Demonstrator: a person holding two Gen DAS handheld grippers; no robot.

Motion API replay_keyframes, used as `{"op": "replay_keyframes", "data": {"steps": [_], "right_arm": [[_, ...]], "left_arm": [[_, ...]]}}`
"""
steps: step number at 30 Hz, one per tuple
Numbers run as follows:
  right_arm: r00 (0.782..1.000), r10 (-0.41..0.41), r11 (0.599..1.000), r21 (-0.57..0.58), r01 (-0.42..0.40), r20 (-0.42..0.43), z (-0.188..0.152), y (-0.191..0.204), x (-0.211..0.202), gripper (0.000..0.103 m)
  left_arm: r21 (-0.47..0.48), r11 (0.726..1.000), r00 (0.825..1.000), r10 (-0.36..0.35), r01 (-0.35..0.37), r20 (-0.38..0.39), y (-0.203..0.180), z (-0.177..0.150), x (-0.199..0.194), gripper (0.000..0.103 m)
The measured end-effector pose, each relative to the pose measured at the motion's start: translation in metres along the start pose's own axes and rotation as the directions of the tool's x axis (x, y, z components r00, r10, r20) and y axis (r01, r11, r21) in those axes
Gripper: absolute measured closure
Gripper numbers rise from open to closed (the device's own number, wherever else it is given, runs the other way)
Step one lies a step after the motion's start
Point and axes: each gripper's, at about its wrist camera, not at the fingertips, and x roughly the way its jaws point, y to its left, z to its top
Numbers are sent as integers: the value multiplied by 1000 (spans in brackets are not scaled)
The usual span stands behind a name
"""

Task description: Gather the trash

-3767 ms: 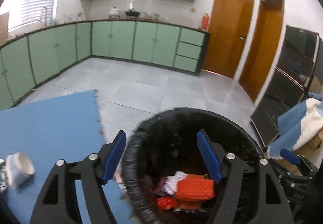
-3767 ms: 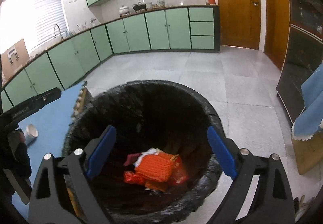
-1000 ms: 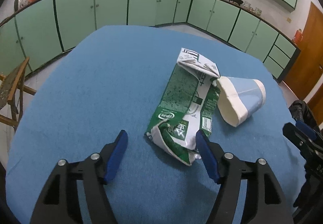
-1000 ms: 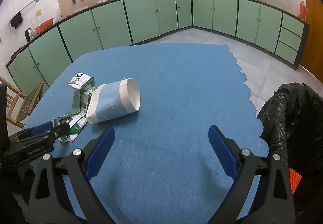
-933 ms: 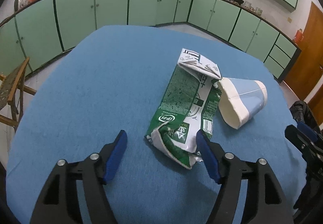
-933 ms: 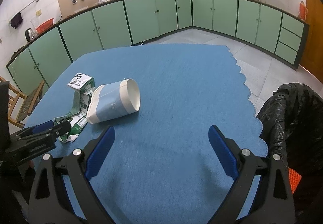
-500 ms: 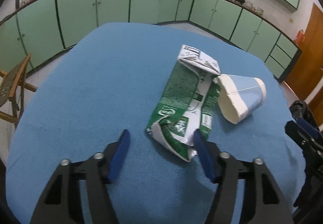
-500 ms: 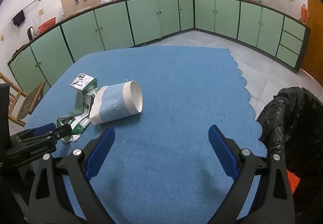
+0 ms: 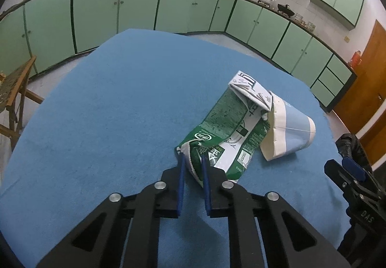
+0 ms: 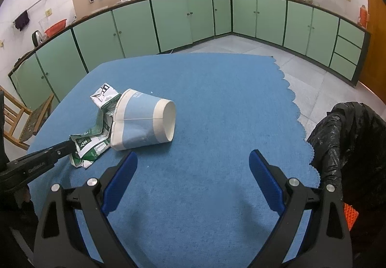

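Both tongs are hovering over the blue table cover: the left gripper is closing its jaws on the near torn end of the crushed green milk carton, while the right gripper is gaping wide, holding nothing. The carton is lying flat against a tipped paper cup. Pinching only a flimsy flap is risking a tear or slip during lifting, and dragging could be rolling the cup away from the black bin bag.
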Motion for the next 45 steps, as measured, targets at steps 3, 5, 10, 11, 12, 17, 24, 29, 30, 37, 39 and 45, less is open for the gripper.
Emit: {"op": "replay_keyframes", "data": {"steps": [3, 5, 10, 11, 12, 17, 24, 29, 30, 37, 39, 45], "right_arm": [[1000, -2, 1000, -1, 2, 1, 0, -1, 0, 12], [1000, -1, 1000, 2, 1, 3, 1, -2, 0, 12], [1000, 1, 1000, 1, -1, 3, 0, -1, -1, 12], [1000, 1, 1000, -1, -1, 2, 0, -1, -2, 12], [1000, 2, 1000, -2, -2, 2, 0, 0, -2, 12], [1000, 5, 1000, -6, -5, 4, 0, 3, -4, 12], [1000, 1, 1000, -6, 0, 9, 0, 5, -6, 12], [1000, -5, 1000, 0, 5, 8, -1, 1, -7, 12], [1000, -5, 1000, 1, 5, 8, -1, 0, -7, 12], [1000, -4, 1000, 6, 4, 4, -2, -2, -6, 12], [1000, -2, 1000, 6, 2, 1, -2, -2, -5, 12], [1000, -1, 1000, 6, 1, -8, -3, -2, 0, 12]], "left_arm": [[1, 1000, 1000, 19, -19, 21, 1, 0, -5, 91], [-3, 1000, 999, 30, -30, 35, 0, 2, -8, 91], [-14, 998, 998, 58, -58, 31, 11, 5, -9, 92], [-21, 998, 998, 61, -61, 31, 13, 6, -9, 92], [-23, 998, 997, 63, -62, 34, 15, 7, -10, 92], [-8, 998, 997, 61, -61, 54, 6, 9, -16, 81], [30, 999, 998, 15, -17, 63, -19, 1, -24, 74], [71, 997, 999, 4, -7, 42, -35, -8, -12, 74], [74, 997, 999, 6, -8, 32, -35, -10, -9, 74], [89, 993, 997, 71, -72, 16, -30, -7, 7, 74], [81, 992, 995, 92, -94, 23, -23, -4, 9, 74], [150, 978, 989, 138, -144, 48, -19, 9, 20, 74]]}}
